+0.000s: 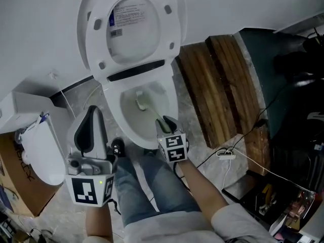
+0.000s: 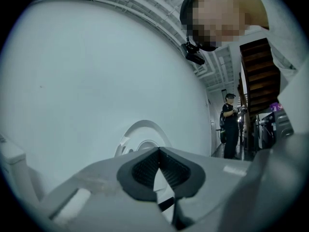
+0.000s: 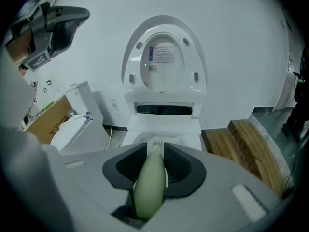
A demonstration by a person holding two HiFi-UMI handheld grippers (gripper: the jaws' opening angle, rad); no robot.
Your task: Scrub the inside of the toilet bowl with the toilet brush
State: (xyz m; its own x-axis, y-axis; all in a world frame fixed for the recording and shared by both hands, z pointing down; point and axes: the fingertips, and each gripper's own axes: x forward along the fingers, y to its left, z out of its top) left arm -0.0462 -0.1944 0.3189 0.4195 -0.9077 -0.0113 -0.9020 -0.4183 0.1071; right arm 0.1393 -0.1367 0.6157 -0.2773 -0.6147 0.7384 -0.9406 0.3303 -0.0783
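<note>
The white toilet stands with seat and lid [image 1: 132, 24] raised, and its bowl [image 1: 126, 116] is open below me. The toilet brush has a pale green handle [image 3: 149, 187] and its head [image 1: 140, 101] sits down inside the bowl. My right gripper [image 1: 165, 123] hovers over the bowl's near rim, shut on that handle; in the right gripper view the right gripper [image 3: 155, 150] has its pads on either side of the handle. My left gripper [image 1: 92, 111] is held left of the bowl, pointing up at the wall. In the left gripper view the left gripper [image 2: 158, 152] is shut with nothing in it.
Wooden planks [image 1: 223, 90] lie right of the toilet, with a dark mat [image 1: 268, 59] beyond. A second white toilet [image 1: 38, 151] and a cardboard box [image 1: 20, 186] stand at the left. Cables [image 1: 225, 155] cross the floor at right. A person [image 2: 231, 124] stands far off.
</note>
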